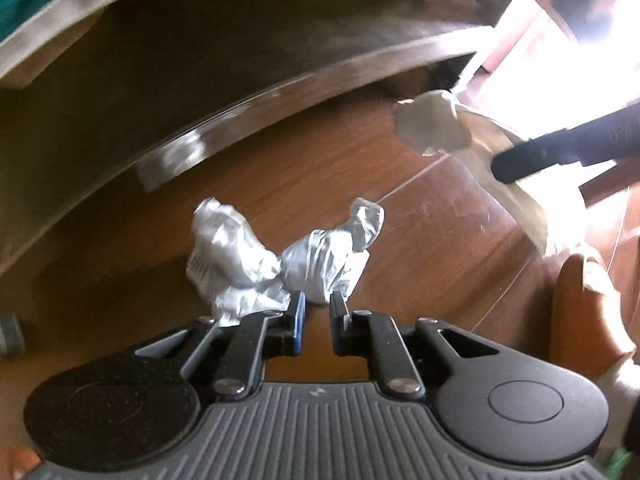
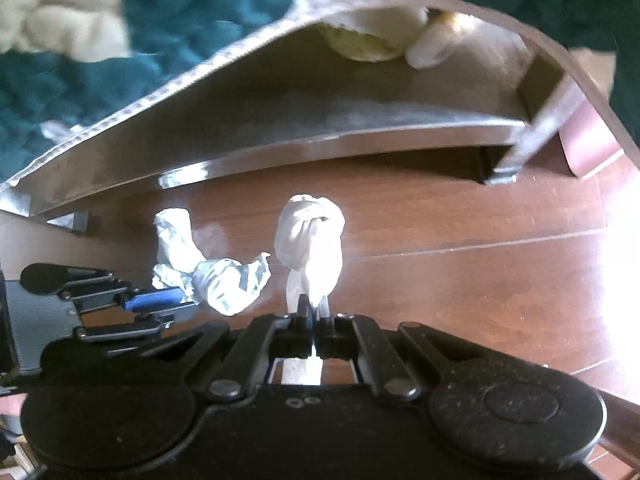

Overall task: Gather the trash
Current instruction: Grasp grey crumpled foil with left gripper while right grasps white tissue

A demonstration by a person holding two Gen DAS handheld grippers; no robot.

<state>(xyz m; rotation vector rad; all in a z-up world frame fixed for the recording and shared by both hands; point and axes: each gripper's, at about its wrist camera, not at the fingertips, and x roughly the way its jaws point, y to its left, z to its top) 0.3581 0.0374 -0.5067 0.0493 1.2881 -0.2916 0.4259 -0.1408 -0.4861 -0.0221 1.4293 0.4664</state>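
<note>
A crumpled silver wrapper [image 1: 276, 260] sits at the tips of my left gripper [image 1: 318, 302], just above the wooden floor. The jaws stand a narrow gap apart and pinch the wrapper's near edge. The right wrist view shows that same wrapper [image 2: 224, 280] at the left gripper [image 2: 180, 312], low on the left. My right gripper [image 2: 314, 304] is shut on a twisted white tissue [image 2: 312, 244], which sticks out beyond its fingertips. That tissue [image 1: 432, 124] also shows in the left wrist view at upper right, with the right gripper's dark fingers [image 1: 560, 152] beside it.
A low wooden table with a lower shelf [image 2: 280, 120] stands just beyond both grippers. Pale, yellowish scraps [image 2: 372, 40] lie on its top. A teal rug [image 2: 180, 20] and a cream cushion [image 2: 60, 12] lie farther back. Bright glare washes the floor [image 2: 480, 280] at right.
</note>
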